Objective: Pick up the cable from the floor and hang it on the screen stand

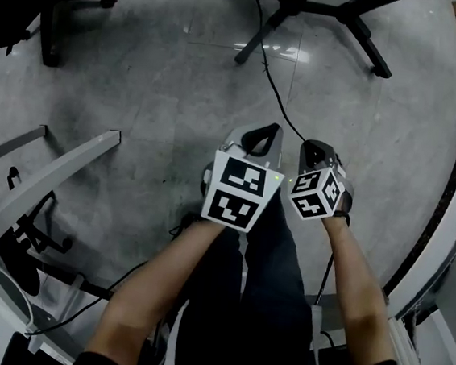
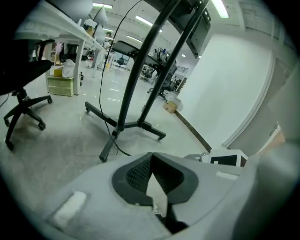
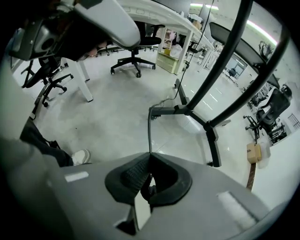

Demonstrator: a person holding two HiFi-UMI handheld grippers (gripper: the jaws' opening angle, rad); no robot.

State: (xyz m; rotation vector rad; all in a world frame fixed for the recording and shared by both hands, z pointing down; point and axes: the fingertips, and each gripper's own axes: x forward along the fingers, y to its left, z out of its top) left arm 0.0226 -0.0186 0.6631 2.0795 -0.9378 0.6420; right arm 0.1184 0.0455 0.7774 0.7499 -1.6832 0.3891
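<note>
since your right gripper (image 3: 150, 156) seems clamped on the cable (image 3: 149, 131) while the left gripper (image 2: 151, 153) is closed on nothing, lift slowly, feeding slack toward the screen stand (image 3: 187, 110), clear of its legs on the glossy grey floor (image 3: 108, 112) among office chairs (image 3: 134, 60).

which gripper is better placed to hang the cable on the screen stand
Right. The right hand-held gripper is shut on the cable, which runs from its jaws toward the base of the screen stand. The left hand-held gripper is shut with nothing between its jaws.
</note>
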